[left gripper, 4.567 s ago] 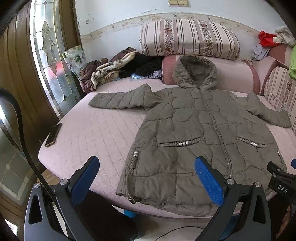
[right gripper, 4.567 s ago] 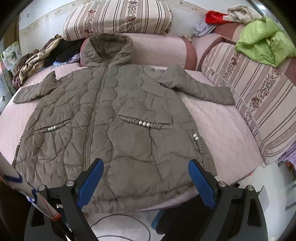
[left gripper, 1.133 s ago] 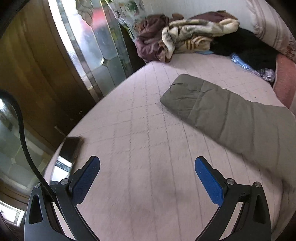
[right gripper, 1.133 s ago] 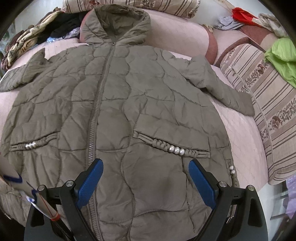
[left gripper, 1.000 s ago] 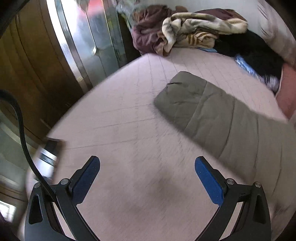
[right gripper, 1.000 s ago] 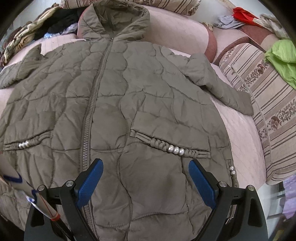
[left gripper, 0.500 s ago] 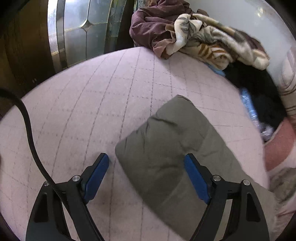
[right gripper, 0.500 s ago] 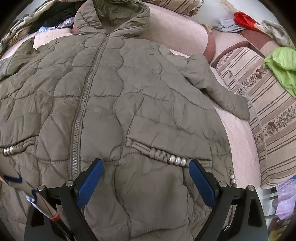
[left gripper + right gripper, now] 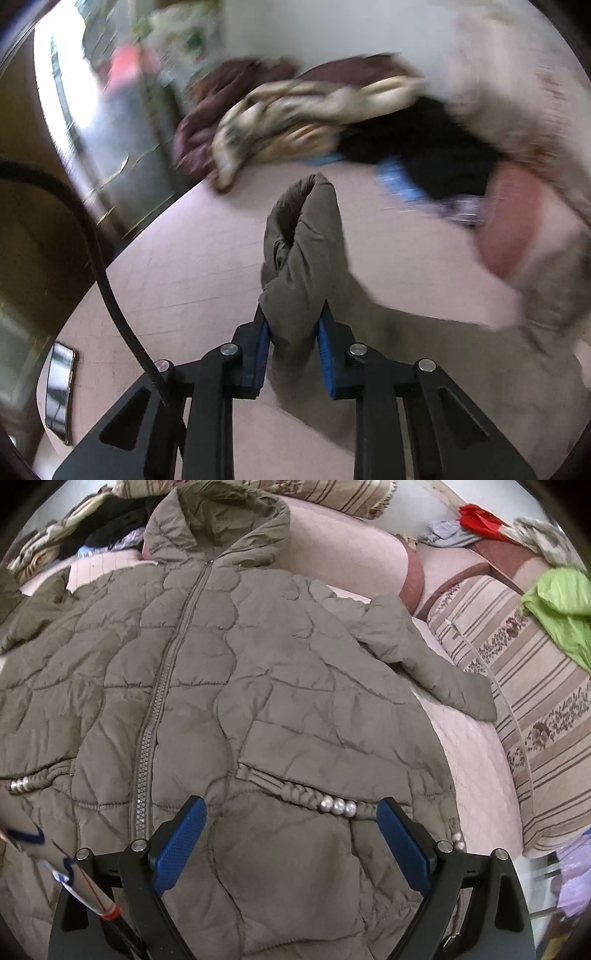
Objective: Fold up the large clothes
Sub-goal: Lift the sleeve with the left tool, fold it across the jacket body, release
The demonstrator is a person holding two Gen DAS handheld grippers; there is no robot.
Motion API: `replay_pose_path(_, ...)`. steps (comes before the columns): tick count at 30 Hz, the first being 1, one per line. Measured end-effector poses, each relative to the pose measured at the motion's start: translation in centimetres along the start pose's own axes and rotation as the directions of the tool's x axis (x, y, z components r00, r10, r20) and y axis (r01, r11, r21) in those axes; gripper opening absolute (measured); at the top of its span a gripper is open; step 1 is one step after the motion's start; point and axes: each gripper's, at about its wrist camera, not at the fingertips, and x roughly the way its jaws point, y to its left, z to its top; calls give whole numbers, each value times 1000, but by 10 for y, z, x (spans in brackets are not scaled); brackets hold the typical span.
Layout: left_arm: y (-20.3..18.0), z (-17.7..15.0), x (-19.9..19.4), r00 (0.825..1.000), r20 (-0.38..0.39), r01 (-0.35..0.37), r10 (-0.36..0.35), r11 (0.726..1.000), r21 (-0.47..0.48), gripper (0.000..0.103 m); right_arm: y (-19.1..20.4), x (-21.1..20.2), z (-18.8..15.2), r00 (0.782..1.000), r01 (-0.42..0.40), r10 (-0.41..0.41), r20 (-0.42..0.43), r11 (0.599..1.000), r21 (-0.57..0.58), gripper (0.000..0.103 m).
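Currently the left gripper (image 9: 293,325) is pinching the sleeve cuff (image 9: 303,236) of the olive quilted coat (image 9: 229,686), which is lying face-up on the pink bed cover (image 9: 192,280). Risk: slick puffy fabric is likely slipping out, or dragging the body askew. Right gripper (image 9: 290,834) is hovering spread above the pearl-trimmed pocket (image 9: 338,806), touching nothing.
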Motion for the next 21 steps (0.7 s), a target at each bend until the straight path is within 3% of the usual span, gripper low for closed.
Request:
replay_pose_path(5, -78, -31, -76, 989, 54, 128, -137, 981, 144, 21, -21, -14, -8, 999, -20, 19, 38, 999, 42, 96)
replay_pose_path(12, -167, -107, -115, 959, -29, 280, -282, 928, 244, 19, -54, -33, -20, 996, -29, 20, 83, 995, 98, 96)
replay_pose_path(16, -212, -163, -111, 952, -112, 305, -284, 904, 299, 19, -73, -36, -30, 997, -21, 11, 78, 991, 133, 96)
replay_pose_path(19, -230, -203, -106, 979, -97, 205, -181, 894, 399, 23, -86, -38, -36, 997, -19, 7, 74, 988, 155, 96)
replay_pose_path(21, -234, -225, -110, 983, -97, 181, -154, 880, 440, 23, -92, -41, -40, 997, -21, 8, 78, 986, 165, 96)
